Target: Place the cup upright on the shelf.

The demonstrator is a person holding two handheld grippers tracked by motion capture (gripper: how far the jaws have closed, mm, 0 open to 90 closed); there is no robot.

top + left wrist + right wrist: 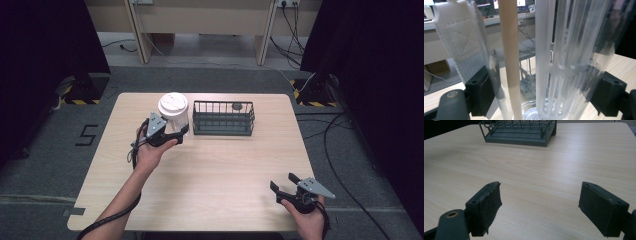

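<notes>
Clear bottle (pixel 173 114), base hidden between left tongs (pixel 184 131); contents blurred.

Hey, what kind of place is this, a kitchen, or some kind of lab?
Probably a lab or recording room, not a kitchen: a lone wooden table on grey carpet, black curtains on both sides, and cables trailing across the floor.

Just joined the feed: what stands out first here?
The left gripper is clamped on a clear plastic bottle with a white lid at the table's far left. Beside it stands a dark wire basket. The right gripper hangs open near the front right edge.
</notes>
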